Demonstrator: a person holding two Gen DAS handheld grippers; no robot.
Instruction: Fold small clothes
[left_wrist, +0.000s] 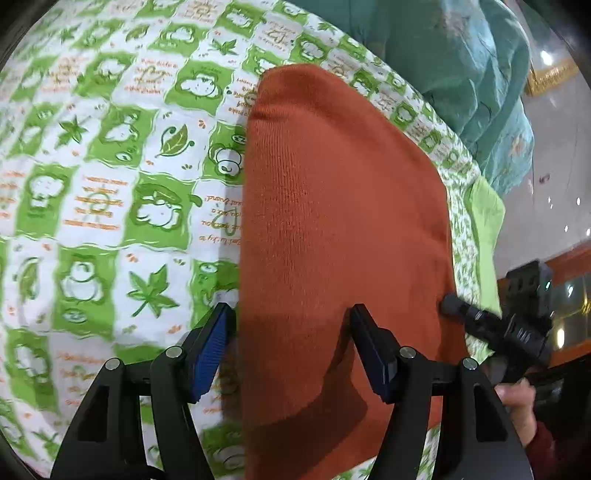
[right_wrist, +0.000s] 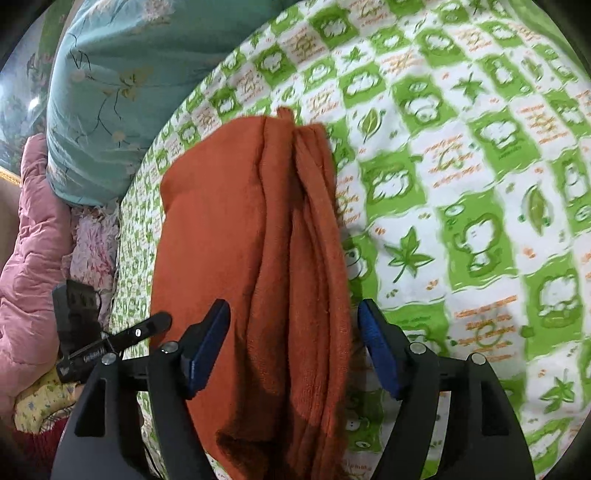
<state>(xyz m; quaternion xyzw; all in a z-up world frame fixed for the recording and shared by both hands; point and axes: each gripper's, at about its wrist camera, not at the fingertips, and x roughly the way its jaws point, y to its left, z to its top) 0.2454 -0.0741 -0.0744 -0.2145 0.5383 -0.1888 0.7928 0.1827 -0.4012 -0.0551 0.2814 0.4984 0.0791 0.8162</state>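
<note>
A rust-orange knit garment (left_wrist: 340, 221) lies folded on a green and white patterned sheet (left_wrist: 110, 184). My left gripper (left_wrist: 291, 321) is open, its jaws straddling the garment's near left edge. In the right wrist view the garment (right_wrist: 251, 240) shows stacked folded edges along its right side. My right gripper (right_wrist: 293, 317) is open, its jaws either side of those folded edges. The right gripper also shows in the left wrist view (left_wrist: 447, 304) at the garment's right edge, and the left gripper shows in the right wrist view (right_wrist: 162, 319) at its left edge.
A teal floral quilt (right_wrist: 110, 103) is bunched at the far side of the bed. A pink padded jacket (right_wrist: 33, 240) and other cloth lie at the left in the right wrist view. The bed edge and a shiny floor (left_wrist: 554, 184) show at right.
</note>
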